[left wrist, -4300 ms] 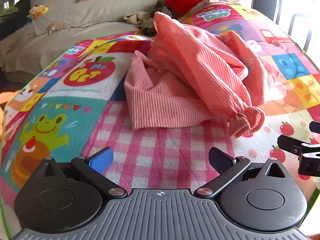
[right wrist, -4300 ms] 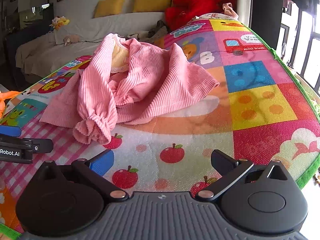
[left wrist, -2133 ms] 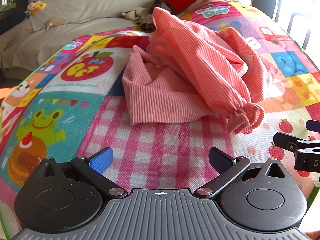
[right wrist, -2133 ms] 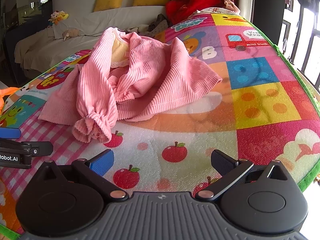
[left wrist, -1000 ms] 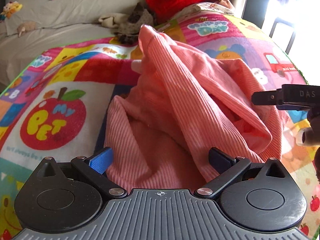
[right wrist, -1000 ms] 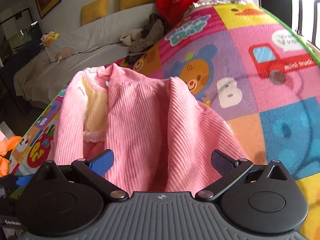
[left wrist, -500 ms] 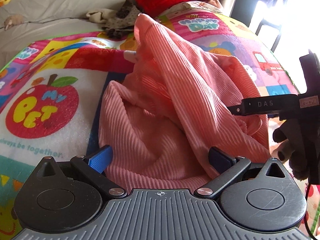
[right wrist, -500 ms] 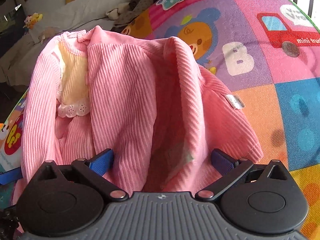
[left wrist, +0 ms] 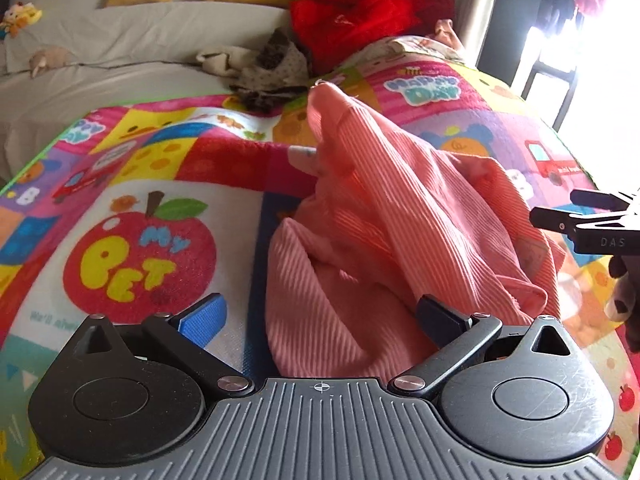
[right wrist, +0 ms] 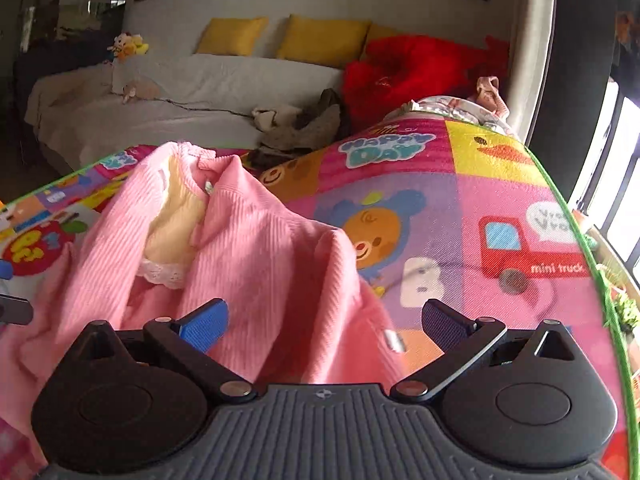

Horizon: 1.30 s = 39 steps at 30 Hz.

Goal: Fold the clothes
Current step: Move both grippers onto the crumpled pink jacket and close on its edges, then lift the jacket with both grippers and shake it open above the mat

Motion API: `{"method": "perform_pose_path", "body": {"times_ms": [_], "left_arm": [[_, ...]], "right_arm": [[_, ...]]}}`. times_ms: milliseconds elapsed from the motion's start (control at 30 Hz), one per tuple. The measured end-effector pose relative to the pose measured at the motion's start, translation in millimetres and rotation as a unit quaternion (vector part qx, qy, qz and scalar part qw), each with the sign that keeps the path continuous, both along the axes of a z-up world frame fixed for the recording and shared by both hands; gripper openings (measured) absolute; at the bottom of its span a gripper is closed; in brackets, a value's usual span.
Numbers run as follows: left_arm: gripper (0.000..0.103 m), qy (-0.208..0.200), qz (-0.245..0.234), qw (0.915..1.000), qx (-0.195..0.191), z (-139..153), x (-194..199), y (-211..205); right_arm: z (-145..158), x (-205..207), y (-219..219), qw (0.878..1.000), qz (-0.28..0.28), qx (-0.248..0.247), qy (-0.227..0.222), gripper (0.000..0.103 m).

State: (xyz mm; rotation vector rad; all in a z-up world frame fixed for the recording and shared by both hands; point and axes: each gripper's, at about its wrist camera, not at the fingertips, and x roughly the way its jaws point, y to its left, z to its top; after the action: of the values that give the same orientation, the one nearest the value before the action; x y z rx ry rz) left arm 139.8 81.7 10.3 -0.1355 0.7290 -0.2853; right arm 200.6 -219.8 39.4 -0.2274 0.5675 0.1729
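A crumpled pink corduroy garment [left wrist: 372, 240] lies in a heap on a colourful play mat [left wrist: 140, 184]. In the right wrist view the garment [right wrist: 248, 256] shows a cream lining with lace trim at its neck. My left gripper [left wrist: 320, 316] is open, its fingers wide apart, with the garment's near fold lying between them. My right gripper [right wrist: 322, 320] is open too, with the garment's right-hand fold between its fingers. The right gripper also shows at the right edge of the left wrist view [left wrist: 588, 224].
A grey sofa [right wrist: 168, 92] with yellow cushions [right wrist: 320, 40] stands behind the mat. A red plush item [left wrist: 360, 12] and a grey-brown pile of cloth [left wrist: 272, 72] lie at the mat's far edge. The mat's green-edged border [right wrist: 592, 280] runs down the right, with windows beyond.
Both grippers have moved forward from the mat's near edge right up to the garment. In the last half second both views tilted up a little. Both stay open.
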Motion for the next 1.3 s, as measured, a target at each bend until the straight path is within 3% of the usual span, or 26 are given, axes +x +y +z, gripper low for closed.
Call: {"method": "perform_pose_path", "body": {"times_ms": [100, 200, 300, 333, 400, 467, 500, 567, 633, 700, 767, 967, 1067, 1100, 1200, 1267, 1300], "left_arm": [[0.103, -0.001, -0.015, 0.9996, 0.025, -6, 4, -17], [0.103, -0.026, 0.01, 0.9968, 0.075, -12, 6, -23], [0.103, -0.04, 0.03, 0.9941, 0.097, -14, 11, -16], [0.103, -0.042, 0.033, 0.994, 0.095, -14, 13, -13], [0.1, -0.044, 0.027, 0.9942, 0.095, -16, 17, -11], [0.076, -0.036, 0.016, 0.9946, 0.097, -19, 22, -13], [0.053, -0.022, 0.008, 0.9953, 0.094, -23, 26, -15], [0.051, -0.02, 0.002, 0.9955, 0.093, -26, 27, -18], [0.024, -0.018, -0.005, 0.9953, 0.095, -25, 25, -20], [0.012, -0.012, -0.013, 0.9958, 0.09, -22, 19, -18], [0.01, -0.004, -0.026, 0.9959, 0.086, -18, 8, -15], [0.009, 0.009, -0.079, 0.9928, 0.09, -17, -61, -7], [0.02, 0.01, -0.079, 0.9938, 0.078, -8, -88, 3], [0.028, 0.007, -0.075, 0.9944, 0.074, -2, -95, 7], [0.067, -0.016, -0.08, 0.9954, 0.051, 25, -110, 13], [0.077, -0.026, -0.095, 0.9946, 0.034, 38, -115, 8], [0.081, -0.026, -0.107, 0.9935, 0.031, 41, -116, 0]], "right_arm": [[-16, 22, -10, 0.999, -0.017, 0.018, 0.029, 0.089], [-38, 30, -22, 0.998, -0.048, 0.015, 0.024, 0.084], [-57, 35, -38, 0.996, -0.062, 0.051, 0.047, 0.062], [-60, 34, -40, 0.994, -0.059, 0.066, 0.056, 0.049], [-64, 27, -39, 0.994, -0.049, 0.08, 0.061, 0.04], [-63, 19, -33, 0.994, -0.032, 0.084, 0.067, 0.017], [-62, 15, -31, 0.993, -0.024, 0.09, 0.07, 0.015], [-58, 3, -27, 0.992, -0.007, 0.101, 0.079, 0.01], [-56, -12, -24, 0.99, 0.008, 0.108, 0.086, 0.008], [-54, -31, -23, 0.989, 0.021, 0.114, 0.094, 0.007], [-54, -56, -24, 0.987, 0.032, 0.118, 0.101, 0.007], [-56, -142, -40, 0.981, 0.048, 0.14, 0.124, 0.007], [-50, -180, -45, 0.986, 0.051, 0.113, 0.109, 0.01], [-44, -189, -45, 0.99, 0.053, 0.097, 0.091, 0.013], [-16, -214, -36, 0.994, 0.09, 0.059, 0.034, 0.026], [2, -228, -25, 0.991, 0.125, 0.042, 0.001, 0.051], [8, -230, -16, 0.987, 0.154, 0.043, 0.0, 0.056]]}}
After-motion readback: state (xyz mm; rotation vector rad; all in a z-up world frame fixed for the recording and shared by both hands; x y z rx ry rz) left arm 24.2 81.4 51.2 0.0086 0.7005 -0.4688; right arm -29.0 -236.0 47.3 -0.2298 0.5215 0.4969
